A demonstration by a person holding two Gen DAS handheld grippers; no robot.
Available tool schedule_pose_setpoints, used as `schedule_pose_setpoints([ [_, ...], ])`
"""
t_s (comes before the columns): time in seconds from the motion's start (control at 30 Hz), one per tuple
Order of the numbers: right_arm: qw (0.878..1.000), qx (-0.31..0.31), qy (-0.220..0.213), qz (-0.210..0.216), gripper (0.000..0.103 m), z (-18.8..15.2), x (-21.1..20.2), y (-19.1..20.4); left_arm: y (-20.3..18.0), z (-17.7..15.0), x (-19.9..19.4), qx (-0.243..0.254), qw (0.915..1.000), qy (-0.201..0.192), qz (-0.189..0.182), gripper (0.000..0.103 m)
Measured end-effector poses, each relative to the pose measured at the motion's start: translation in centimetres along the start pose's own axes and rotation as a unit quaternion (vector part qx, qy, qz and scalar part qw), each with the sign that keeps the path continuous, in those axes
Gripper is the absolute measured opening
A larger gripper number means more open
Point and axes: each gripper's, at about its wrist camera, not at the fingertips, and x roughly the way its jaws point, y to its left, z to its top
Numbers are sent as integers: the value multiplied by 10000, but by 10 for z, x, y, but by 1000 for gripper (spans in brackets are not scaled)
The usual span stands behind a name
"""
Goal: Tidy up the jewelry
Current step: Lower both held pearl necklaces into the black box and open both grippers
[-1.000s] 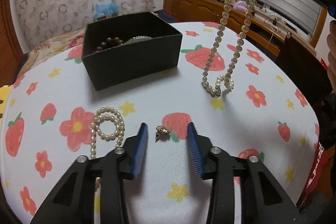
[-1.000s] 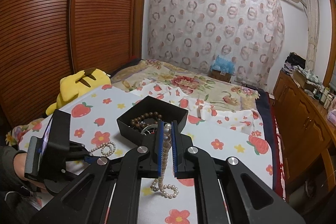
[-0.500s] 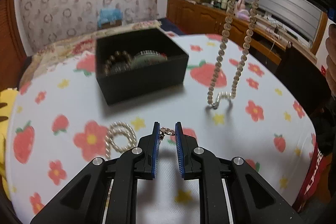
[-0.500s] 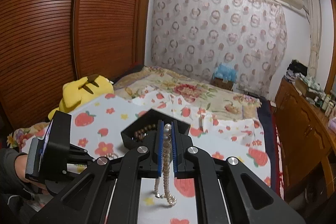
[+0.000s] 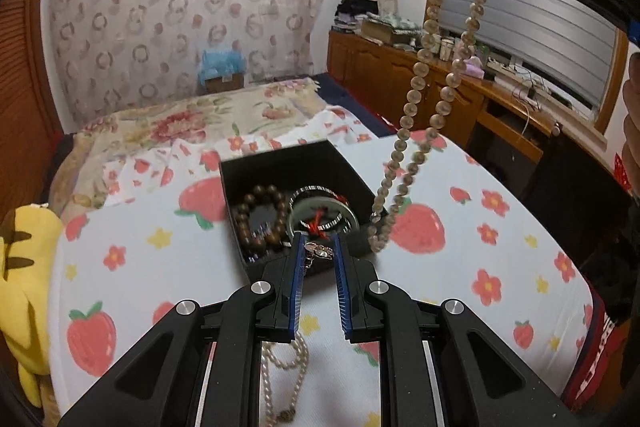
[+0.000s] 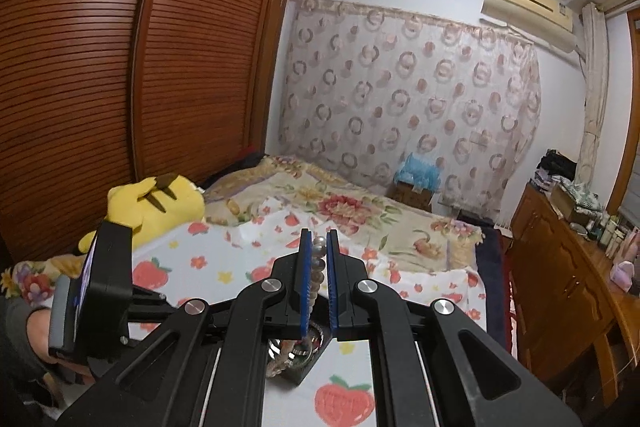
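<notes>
A small gold earring (image 5: 319,250) is pinched between the blue pads of the left gripper (image 5: 316,259), whose jaws have just been closing on it. It is held just above the near edge of the black box (image 5: 362,179) – presumably so it can be dropped in beside the brown bead bracelet (image 5: 260,217) and the green bangle (image 5: 322,213). The long pearl necklace (image 5: 430,75) is clamped near its top by the right gripper (image 6: 319,259), letting the loop hang clear to the right of the box. A second pearl strand (image 5: 286,371) lies on the strawberry-print cloth (image 5: 140,259), near and beneath the left gripper – yet to be collected.
</notes>
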Motion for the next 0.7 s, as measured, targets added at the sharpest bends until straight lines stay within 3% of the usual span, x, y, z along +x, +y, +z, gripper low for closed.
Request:
schedule_pose_setpoints([
  [0.33,9999,-42,61,-87,8,18,25,-8,12,12,35,-87,9995,109,272,14],
  [0.7,9958,368,794,259,8,-36,82,-14,21,14,57,-244,9987,168,404,14],
])
